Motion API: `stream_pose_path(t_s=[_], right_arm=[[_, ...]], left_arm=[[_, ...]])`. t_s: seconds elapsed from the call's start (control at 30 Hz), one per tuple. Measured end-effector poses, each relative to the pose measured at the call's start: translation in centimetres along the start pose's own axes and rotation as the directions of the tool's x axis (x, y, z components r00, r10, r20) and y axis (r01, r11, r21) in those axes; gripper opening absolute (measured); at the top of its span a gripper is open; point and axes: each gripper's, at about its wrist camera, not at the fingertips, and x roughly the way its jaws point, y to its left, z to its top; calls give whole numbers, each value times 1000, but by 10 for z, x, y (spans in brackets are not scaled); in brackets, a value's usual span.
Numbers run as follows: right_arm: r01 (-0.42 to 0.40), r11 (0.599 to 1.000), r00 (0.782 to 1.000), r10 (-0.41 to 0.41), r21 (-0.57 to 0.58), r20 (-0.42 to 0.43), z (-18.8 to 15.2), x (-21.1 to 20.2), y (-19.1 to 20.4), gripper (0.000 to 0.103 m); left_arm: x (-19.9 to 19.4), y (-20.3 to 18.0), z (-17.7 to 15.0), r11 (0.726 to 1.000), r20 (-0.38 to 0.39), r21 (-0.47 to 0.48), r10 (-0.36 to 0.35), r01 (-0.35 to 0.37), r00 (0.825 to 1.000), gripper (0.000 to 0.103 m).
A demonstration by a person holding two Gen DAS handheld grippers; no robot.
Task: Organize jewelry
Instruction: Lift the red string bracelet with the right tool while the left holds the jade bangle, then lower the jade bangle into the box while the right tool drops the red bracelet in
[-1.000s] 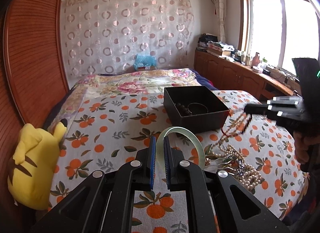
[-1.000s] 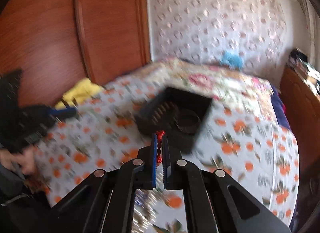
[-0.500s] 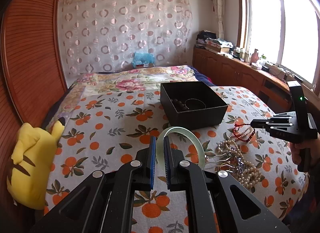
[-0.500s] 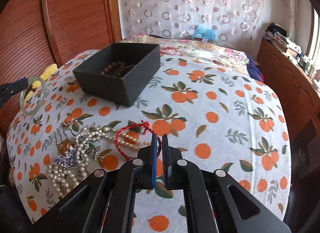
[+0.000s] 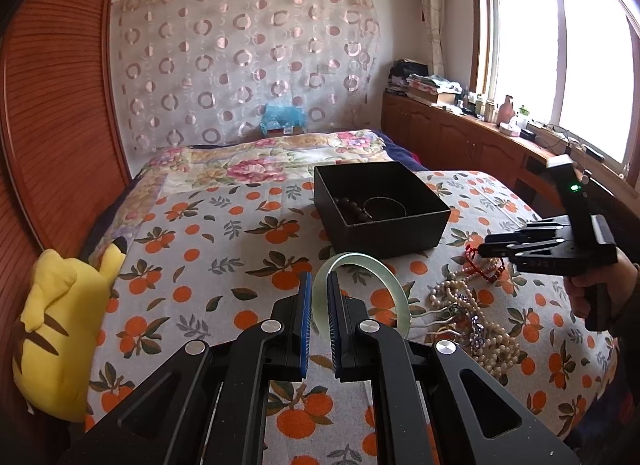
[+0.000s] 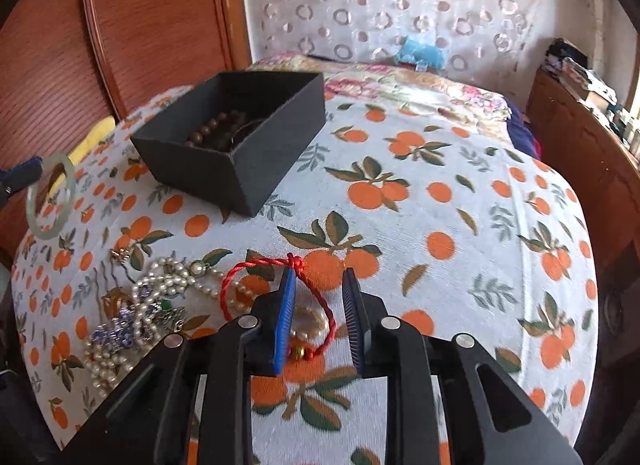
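The right finger (image 6: pixel 352 317) covers part of the red cord bracelet (image 6: pixel 256 271).

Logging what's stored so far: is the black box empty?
Not empty. The open box already holds a dark bead bracelet and a thin ring-shaped bangle on its floor.

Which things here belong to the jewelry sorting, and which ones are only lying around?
Job: jade bangle in left gripper, red cord bracelet, pearl strands, black box, right gripper.
Lying about: yellow plush toy, blue plush.
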Motion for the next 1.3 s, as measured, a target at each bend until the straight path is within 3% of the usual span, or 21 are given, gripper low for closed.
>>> stream_pose_path(t_s=[0.03,0.1,0.33,0.73,0.9,1.03,1.3], right_arm=[[0,1000,1000,0,-9,-10,1,3,1,26],[4,999,1000,-4,-38,-17,4,5,3,3],[7,999,997,-4,-37,79,16,-23,3,3],[-9,999,967,19,-42,253,64,-68,19,3],[-15,999,962,25,-39,270,78,-64,24,3],[-25,999,962,29,-20,271,86,-58,22,3],[-40,999,968,41,-7,248,95,-36,22,3]], left_arm=[[0,-1,2,1000,2,3,-2,2,1000,7],[2,-3,6,1000,7,8,-6,6,1000,7],[10,-13,24,999,27,37,-22,21,999,7],[45,-14,66,999,47,39,-16,14,999,7],[78,-18,82,999,25,52,-1,-1,1000,7],[112,-19,84,999,-36,43,-8,10,999,7],[134,-26,74,997,-105,74,-14,22,994,8]])
